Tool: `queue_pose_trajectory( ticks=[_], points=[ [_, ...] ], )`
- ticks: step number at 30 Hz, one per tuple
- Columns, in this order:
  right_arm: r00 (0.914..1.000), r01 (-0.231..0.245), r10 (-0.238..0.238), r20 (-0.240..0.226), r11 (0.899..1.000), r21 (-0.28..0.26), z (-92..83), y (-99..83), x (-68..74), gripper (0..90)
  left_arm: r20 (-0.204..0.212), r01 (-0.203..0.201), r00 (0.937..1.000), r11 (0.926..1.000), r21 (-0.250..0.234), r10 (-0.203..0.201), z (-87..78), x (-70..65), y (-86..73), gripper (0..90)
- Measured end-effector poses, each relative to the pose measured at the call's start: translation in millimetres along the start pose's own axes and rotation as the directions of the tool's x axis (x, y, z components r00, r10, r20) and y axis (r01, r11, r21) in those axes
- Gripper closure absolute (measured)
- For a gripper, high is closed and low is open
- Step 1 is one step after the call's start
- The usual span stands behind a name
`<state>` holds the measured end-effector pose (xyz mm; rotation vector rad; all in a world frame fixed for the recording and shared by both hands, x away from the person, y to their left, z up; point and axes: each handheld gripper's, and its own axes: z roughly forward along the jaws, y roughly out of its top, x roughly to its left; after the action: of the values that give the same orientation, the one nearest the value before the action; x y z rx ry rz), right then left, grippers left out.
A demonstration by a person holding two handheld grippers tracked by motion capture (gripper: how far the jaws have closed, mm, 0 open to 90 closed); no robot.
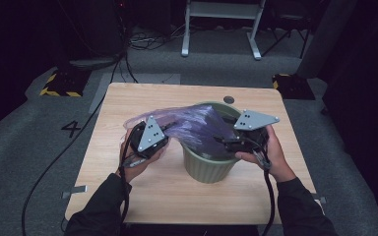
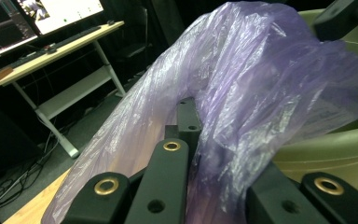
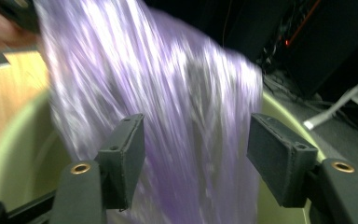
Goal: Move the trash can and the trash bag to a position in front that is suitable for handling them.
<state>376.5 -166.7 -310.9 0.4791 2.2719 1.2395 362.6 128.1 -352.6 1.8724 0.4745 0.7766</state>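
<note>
A pale wooden table (image 1: pixel 128 196) carries a ribbed green bin (image 1: pixel 209 167), which stands nearer the right edge than the left and about midway between the near and far edges. Little else sits on the top: a small round dark disc (image 1: pixel 229 100) lies close to the far edge, just behind the bin.

A purple plastic bag (image 1: pixel 197 125) lies stretched from the bin's mouth out over its left rim toward the table's middle, so its long axis runs roughly left to right, one end down inside the bin and the other held up in the air. The bin's rim (image 2: pixel 326 144) is what the film drags across.

The left gripper (image 1: pixel 166 129) has its jaws pressed together on a bunched fold of the bag (image 2: pixel 242 107) just left of the bin. The right gripper (image 1: pixel 221 140) is over the bin's right side, and its jaws stand spread with the film (image 3: pixel 186 140) hanging between them (the pads are clear of it, as far as the blurred picture shows).

The table stands on grey carpet (image 1: pixel 24 132) marked with a "4". Beyond it are cables, a white desk frame (image 1: pixel 221 29) and black-and-yellow striped blocks (image 1: pixel 61 83); the room is dark. Monitors on a desk (image 2: pixel 51 46) show in the left gripper view.
</note>
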Motion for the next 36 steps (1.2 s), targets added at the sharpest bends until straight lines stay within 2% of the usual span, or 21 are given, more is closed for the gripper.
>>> queue_pose_trajectory(
  ticks=[5,8,11,13,14,15,16,17,20,21,22,23,25,27,31,32,34,36],
  points=[
    [0.9991,0.026,-0.028,-0.031,0.999,-0.041,-8.5,7.9,9.1,35.9,0.000,-0.009,1.0000,0.9999,0.010,0.009,2.7,-3.7,2.5,89.2],
    [0.9963,0.044,-0.049,-0.070,0.997,-0.069,-12.1,14.9,19.2,35.0,-0.002,-0.021,0.9998,0.9996,0.019,0.021,4.6,-7.5,5.4,89.2],
    [0.9920,0.070,-0.077,-0.100,0.995,-0.076,-10.6,19.9,28.2,34.2,-0.001,-0.021,0.9998,0.9996,0.017,0.021,5.7,-9.9,7.5,89.1],
    [0.9908,0.078,-0.085,-0.105,0.994,-0.073,-9.3,21.5,31.3,34.5,0.001,-0.022,0.9997,0.9995,0.020,0.022,6.0,-10.6,8.3,89.1],
    [0.9886,0.105,-0.111,-0.102,0.993,-0.057,-5.7,24.3,37.3,36.7,0.004,-0.029,0.9996,0.9993,0.021,0.029,6.8,-11.9,9.4,89.0],
    [0.9886,0.105,-0.111,-0.102,0.993,-0.057,-5.7,24.3,37.3,36.7,0.004,-0.029,0.9996,0.9993,0.021,0.029,6.8,-11.9,9.4,88.9],
    [0.9870,0.117,-0.121,-0.105,0.992,-0.050,-4.1,25.1,39.7,40.1,0.008,-0.028,0.9996,0.9994,0.018,0.028,7.3,-12.6,9.6,88.9],
    [0.9865,0.133,-0.135,-0.094,0.991,-0.028,-0.6,26.0,42.7,50.5,0.013,-0.028,0.9995,0.9995,0.015,0.028,7.2,-13.6,10.0,88.9],
    [0.9837,0.153,-0.153,-0.095,0.988,-0.007,2.6,24.9,43.9,66.8,0.020,-0.023,0.9995,0.9997,0.010,0.023,6.9,-14.3,10.1,88.7],
    [0.9837,0.153,-0.153,-0.095,0.988,-0.007,2.6,24.9,43.9,66.8,0.026,-0.023,0.9994,0.9997,0.008,0.023,6.8,-14.4,10.1,88.7],
    [0.9800,0.167,-0.166,-0.109,0.986,-0.003,3.1,23.4,44.6,75.9,0.028,-0.019,0.9994,0.9998,0.006,0.019,6.6,-14.7,10.1,87.9],
    [0.9801,0.169,-0.168,-0.106,0.986,-0.004,3.1,22.9,44.7,79.7,0.032,-0.020,0.9993,0.9998,0.001,0.020,6.2,-14.6,10.1,87.5],
    [0.9799,0.170,-0.170,-0.105,0.985,-0.004,3.0,22.3,44.8,82.8,0.035,-0.017,0.9993,0.9999,-0.001,0.017,6.0,-14.7,10.1,86.8],
    [0.9800,0.168,-0.168,-0.106,0.986,-0.008,3.0,20.4,44.1,89.9,0.042,-0.021,0.9989,0.9998,-0.005,0.022,5.1,-15.8,10.3,84.3],
    [0.9806,0.163,-0.164,-0.108,0.987,-0.012,1.7,17.9,42.1,90.0,0.048,-0.013,0.9988,0.9998,-0.014,0.014,3.8,-16.1,10.0,78.2],
    [0.9828,0.154,-0.154,-0.102,0.988,-0.014,0.1,15.7,40.3,90.0,0.054,-0.007,0.9985,0.9999,-0.014,0.008,3.6,-15.9,9.5,71.3],
    [0.9857,0.141,-0.142,-0.090,0.990,-0.016,-1.5,13.2,37.5,90.0,0.037,0.005,0.9993,1.0000,-0.001,-0.005,3.5,-14.9,8.0,58.5],
    [0.9872,0.135,-0.136,-0.084,0.991,-0.016,-2.4,12.0,36.0,90.0,0.037,0.018,0.9991,0.9998,0.000,-0.018,3.0,-14.3,7.1,48.9]
  ],
)
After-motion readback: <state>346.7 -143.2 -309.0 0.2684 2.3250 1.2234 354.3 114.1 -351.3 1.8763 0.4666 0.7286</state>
